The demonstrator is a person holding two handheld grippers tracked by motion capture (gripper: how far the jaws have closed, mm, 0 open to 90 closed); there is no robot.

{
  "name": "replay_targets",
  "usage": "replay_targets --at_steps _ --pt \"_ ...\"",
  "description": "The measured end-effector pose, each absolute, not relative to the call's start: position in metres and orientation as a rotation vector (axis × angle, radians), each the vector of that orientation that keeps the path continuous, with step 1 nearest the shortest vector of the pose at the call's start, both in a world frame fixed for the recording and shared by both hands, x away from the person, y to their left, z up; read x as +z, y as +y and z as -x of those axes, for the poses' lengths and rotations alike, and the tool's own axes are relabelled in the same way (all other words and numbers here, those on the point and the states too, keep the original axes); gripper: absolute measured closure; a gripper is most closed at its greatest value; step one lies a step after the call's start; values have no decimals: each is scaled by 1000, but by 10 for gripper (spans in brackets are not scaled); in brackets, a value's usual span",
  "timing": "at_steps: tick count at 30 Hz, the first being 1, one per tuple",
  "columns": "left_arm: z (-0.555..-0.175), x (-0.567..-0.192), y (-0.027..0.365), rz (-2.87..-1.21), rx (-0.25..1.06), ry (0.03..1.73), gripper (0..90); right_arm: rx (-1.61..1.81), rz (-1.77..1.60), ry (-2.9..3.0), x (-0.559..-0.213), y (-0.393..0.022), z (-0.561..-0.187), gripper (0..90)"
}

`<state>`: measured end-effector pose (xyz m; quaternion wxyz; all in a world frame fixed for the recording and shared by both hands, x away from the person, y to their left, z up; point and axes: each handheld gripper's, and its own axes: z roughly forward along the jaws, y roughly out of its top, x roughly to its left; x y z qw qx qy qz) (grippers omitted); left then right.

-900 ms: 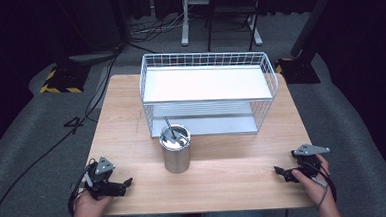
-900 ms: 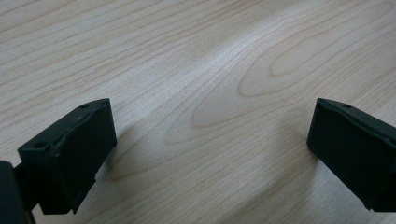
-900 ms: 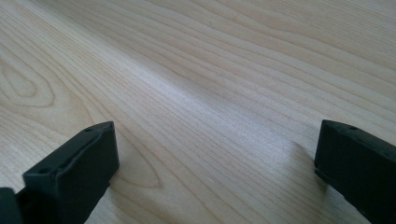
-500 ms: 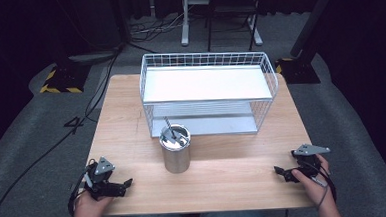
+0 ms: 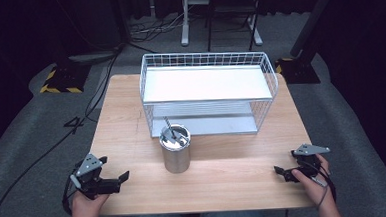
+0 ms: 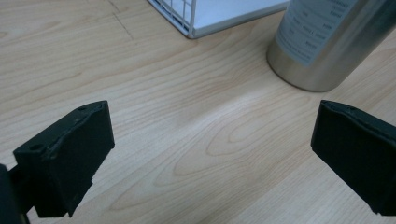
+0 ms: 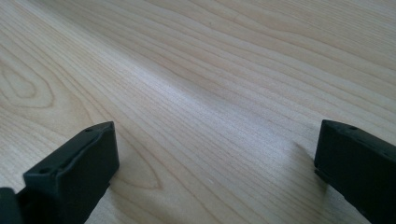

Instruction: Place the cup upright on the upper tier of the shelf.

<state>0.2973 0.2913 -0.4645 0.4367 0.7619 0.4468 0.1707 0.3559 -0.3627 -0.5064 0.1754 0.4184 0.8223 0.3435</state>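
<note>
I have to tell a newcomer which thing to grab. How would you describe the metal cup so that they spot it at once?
Start at the wooden table and find the white wire rack at its far half. Just in front of the rack's near left corner stands the metal cup, an upright shiny cylinder with a thin metal rod sticking out.

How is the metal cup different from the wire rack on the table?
The metal cup is a small, solid-walled shiny cylinder; the wire rack is a much larger, white, open-mesh box. The cup stands nearer the person, just in front of the rack. The cup holds a thin utensil; the rack's top shelf lies bare. Both rest upright on the wooden table.
</note>
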Motion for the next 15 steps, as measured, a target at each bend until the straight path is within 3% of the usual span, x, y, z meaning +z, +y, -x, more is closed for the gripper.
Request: replay_targets --at_steps 15 --pt "-282 -434 282 -1737 464 951 3 972 -1185 2329 -506 -363 -356 1"
